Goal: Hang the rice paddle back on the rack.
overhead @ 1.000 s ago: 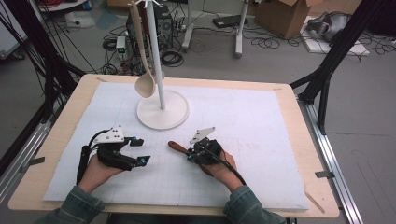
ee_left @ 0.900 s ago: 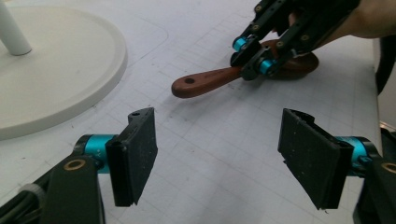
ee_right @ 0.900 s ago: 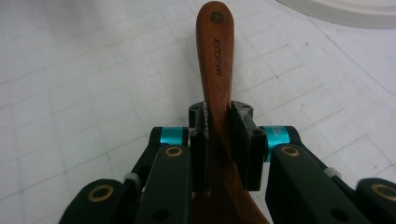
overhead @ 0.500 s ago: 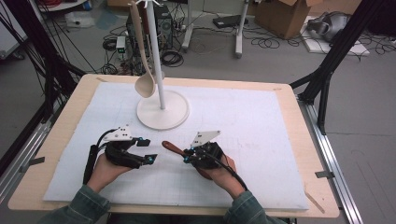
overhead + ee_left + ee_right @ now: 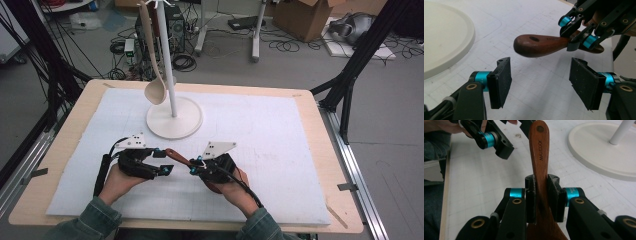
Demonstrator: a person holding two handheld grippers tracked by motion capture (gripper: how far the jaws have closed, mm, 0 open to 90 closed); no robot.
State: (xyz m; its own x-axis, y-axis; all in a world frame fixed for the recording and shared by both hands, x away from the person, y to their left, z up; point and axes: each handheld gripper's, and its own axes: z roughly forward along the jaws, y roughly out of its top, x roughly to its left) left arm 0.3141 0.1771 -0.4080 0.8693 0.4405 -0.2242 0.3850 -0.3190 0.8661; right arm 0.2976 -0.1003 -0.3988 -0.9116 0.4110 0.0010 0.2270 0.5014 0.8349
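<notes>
Right tool [image 5: 540, 195], jaws clamped on the neck of a dark brown wooden spatula [image 5: 539, 150], holds it off the white gridded mat [image 5: 280, 130] of the counter, handle end with its hanging hole toward the left tool [image 5: 541, 82]. Left tool: jaws wide apart, empty, just short of the handle end. The step in hand appears to be a handover. For a sound transfer, straddle the handle behind the hole, close squarely on its flat faces, and release the right tool only once gripped. A pale wooden spoon [image 5: 152, 75] hangs on the white stand [image 5: 172, 117] beyond.
</notes>
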